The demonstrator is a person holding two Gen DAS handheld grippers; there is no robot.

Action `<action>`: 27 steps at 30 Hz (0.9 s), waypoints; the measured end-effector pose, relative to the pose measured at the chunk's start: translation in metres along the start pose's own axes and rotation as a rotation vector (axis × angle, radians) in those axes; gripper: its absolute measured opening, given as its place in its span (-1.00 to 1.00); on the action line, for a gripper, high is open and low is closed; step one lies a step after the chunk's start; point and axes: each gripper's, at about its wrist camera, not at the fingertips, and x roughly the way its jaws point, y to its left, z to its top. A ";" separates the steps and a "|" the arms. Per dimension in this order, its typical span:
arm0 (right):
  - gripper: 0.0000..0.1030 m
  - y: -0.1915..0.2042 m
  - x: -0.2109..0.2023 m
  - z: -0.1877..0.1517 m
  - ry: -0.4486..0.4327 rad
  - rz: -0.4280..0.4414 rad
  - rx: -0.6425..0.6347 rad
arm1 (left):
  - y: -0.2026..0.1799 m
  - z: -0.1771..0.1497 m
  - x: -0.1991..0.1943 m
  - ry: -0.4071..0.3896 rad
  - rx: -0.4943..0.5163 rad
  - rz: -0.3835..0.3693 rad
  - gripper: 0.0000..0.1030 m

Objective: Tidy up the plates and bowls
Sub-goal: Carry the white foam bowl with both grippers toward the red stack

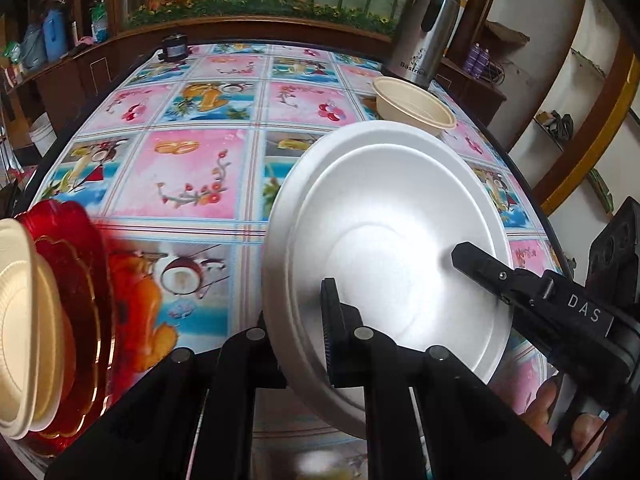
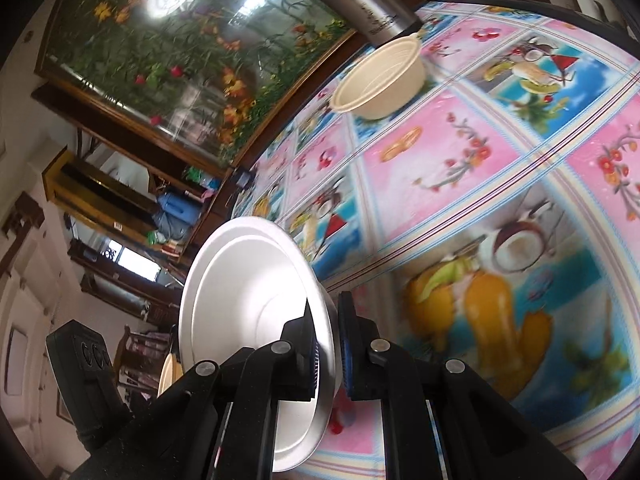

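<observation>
Left gripper point(image 1: 316, 320) & right gripper point(image 2: 328, 344) are both pinching the rim of a white round foam bowl point(image 1: 392, 256), tilted above the floral-tiled worktop point(image 1: 192, 168).

A white foam plate point(image 1: 384, 248), round with a raised rim, is tilted on edge above the fruit-print tablecloth point(image 1: 192, 168); a cream bowl point(image 1: 414, 106) stands upright on the cloth beyond the plate, just in front of a steel flask point(image 1: 428, 24); left of the plate, a red scalloped plate point(image 1: 80, 300) holds stacked cream dishes point(image 1: 24, 328).
</observation>
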 end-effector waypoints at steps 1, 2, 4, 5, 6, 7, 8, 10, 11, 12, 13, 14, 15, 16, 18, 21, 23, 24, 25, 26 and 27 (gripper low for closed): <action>-0.82 0.005 0.000 -0.003 0.002 -0.001 -0.008 | 0.003 -0.001 -0.002 -0.002 -0.005 -0.002 -0.81; -0.82 0.007 -0.001 -0.005 0.003 -0.002 -0.015 | 0.007 -0.002 -0.004 -0.005 -0.011 -0.003 -0.81; -0.82 0.016 0.000 -0.009 0.009 -0.004 -0.028 | 0.015 -0.003 -0.009 -0.016 -0.018 -0.003 -0.81; -0.82 0.021 0.001 -0.010 0.011 -0.004 -0.035 | 0.018 -0.004 -0.011 -0.020 -0.021 -0.002 -0.81; -0.82 0.025 0.002 -0.011 0.013 -0.003 -0.042 | 0.023 -0.005 -0.014 -0.023 -0.029 -0.003 -0.81; -0.82 0.030 0.003 -0.013 0.016 -0.002 -0.051 | 0.027 -0.006 -0.016 -0.025 -0.035 -0.002 -0.81; -0.82 0.033 0.004 -0.014 0.019 0.000 -0.055 | 0.032 -0.006 -0.019 -0.030 -0.041 0.000 -0.81; -0.82 0.042 0.008 -0.017 0.028 0.003 -0.064 | 0.040 -0.008 -0.023 -0.037 -0.049 0.003 -0.81; -0.82 0.047 0.010 -0.020 0.031 0.004 -0.071 | 0.044 -0.009 -0.024 -0.038 -0.055 0.002 -0.81; -0.82 0.051 0.012 -0.022 0.036 0.005 -0.078 | 0.048 -0.010 -0.027 -0.040 -0.064 0.002 -0.81; -0.82 0.054 0.014 -0.022 0.040 0.006 -0.082 | 0.052 -0.011 -0.030 -0.045 -0.070 0.004 -0.81; -0.82 0.058 0.016 -0.024 0.045 0.008 -0.088 | 0.056 -0.011 -0.032 -0.050 -0.073 0.006 -0.81; -0.82 0.062 0.017 -0.025 0.049 0.010 -0.093 | 0.061 -0.012 -0.035 -0.055 -0.078 0.007 -0.81; -0.82 0.066 0.018 -0.027 0.053 0.012 -0.099 | 0.064 -0.013 -0.037 -0.057 -0.084 0.006 -0.81; -0.81 0.073 0.020 -0.030 0.060 0.019 -0.106 | 0.071 -0.014 -0.044 -0.070 -0.092 0.010 -0.81; -0.80 0.086 0.023 -0.033 0.070 0.034 -0.117 | 0.081 -0.016 -0.055 -0.092 -0.102 0.018 -0.81; -0.79 0.097 0.025 -0.036 0.072 0.043 -0.129 | 0.087 -0.016 -0.062 -0.104 -0.109 0.024 -0.81; -0.79 0.102 0.025 -0.037 0.074 0.049 -0.135 | 0.092 -0.017 -0.067 -0.114 -0.113 0.030 -0.81; -0.78 0.106 0.026 -0.038 0.077 0.054 -0.139 | 0.095 -0.017 -0.070 -0.121 -0.118 0.035 -0.80; -0.77 0.112 0.027 -0.039 0.081 0.064 -0.142 | 0.099 -0.017 -0.073 -0.126 -0.123 0.039 -0.80; -0.76 0.117 0.029 -0.040 0.086 0.073 -0.146 | 0.104 -0.017 -0.077 -0.136 -0.130 0.044 -0.80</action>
